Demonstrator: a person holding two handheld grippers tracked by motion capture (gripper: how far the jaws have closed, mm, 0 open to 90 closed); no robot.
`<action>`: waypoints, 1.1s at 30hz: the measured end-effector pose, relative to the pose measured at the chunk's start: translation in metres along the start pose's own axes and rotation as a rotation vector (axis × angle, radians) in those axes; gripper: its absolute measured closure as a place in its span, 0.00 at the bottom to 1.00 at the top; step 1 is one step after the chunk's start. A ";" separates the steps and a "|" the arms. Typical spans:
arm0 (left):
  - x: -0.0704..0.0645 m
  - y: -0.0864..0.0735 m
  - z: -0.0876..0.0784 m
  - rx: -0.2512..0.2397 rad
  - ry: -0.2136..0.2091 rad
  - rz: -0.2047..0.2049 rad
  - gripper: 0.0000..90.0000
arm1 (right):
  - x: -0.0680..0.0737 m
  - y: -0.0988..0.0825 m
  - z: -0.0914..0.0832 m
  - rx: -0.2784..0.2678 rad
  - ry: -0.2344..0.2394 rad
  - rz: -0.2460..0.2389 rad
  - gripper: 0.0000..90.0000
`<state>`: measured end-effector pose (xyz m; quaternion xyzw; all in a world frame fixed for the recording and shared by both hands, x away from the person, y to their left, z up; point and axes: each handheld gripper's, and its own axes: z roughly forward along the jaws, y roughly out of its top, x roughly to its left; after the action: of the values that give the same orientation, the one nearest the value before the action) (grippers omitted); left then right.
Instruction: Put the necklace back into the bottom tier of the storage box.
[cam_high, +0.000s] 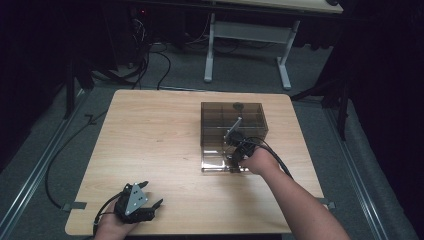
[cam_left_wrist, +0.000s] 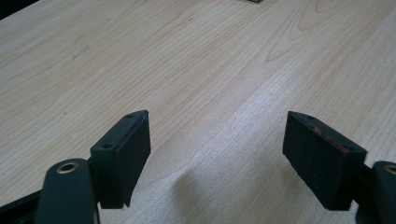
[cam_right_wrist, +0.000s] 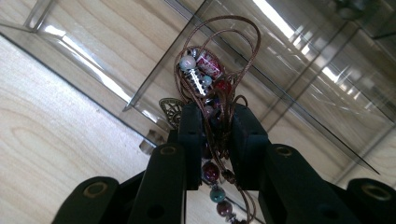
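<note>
Grippers: two
Right gripper (cam_right_wrist: 217, 126): clamped on one beaded cord bracelet (cam_right_wrist: 208, 77)
Left gripper (cam_left_wrist: 217, 154): jaws apart, nothing between
Clear divided box (cam_high: 250, 112): one
Table (cam_high: 155, 140): one

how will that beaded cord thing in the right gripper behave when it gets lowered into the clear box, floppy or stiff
Probably floppy: the beaded cord bunches in loose loops above the right gripper, with beads dangling below the jaws. It looks light, and thin cord may snag on a divider of the clear box. The round beads could slip sideways if the grip eases.
</note>
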<state>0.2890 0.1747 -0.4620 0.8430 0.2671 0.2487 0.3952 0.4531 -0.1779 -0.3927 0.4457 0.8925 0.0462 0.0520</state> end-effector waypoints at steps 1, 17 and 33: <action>0.000 0.000 0.000 0.000 0.000 0.001 0.26 | 0.001 0.001 0.002 0.000 -0.003 0.003 0.85; 0.000 0.000 0.000 0.006 -0.002 0.001 0.26 | 0.003 0.008 0.018 -0.020 0.009 0.060 0.85; 0.000 0.001 0.001 0.013 -0.002 0.008 0.26 | -0.008 0.005 -0.002 -0.074 0.039 0.120 0.69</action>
<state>0.2894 0.1736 -0.4621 0.8470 0.2648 0.2478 0.3888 0.4613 -0.1814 -0.3899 0.4950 0.8628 0.0910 0.0483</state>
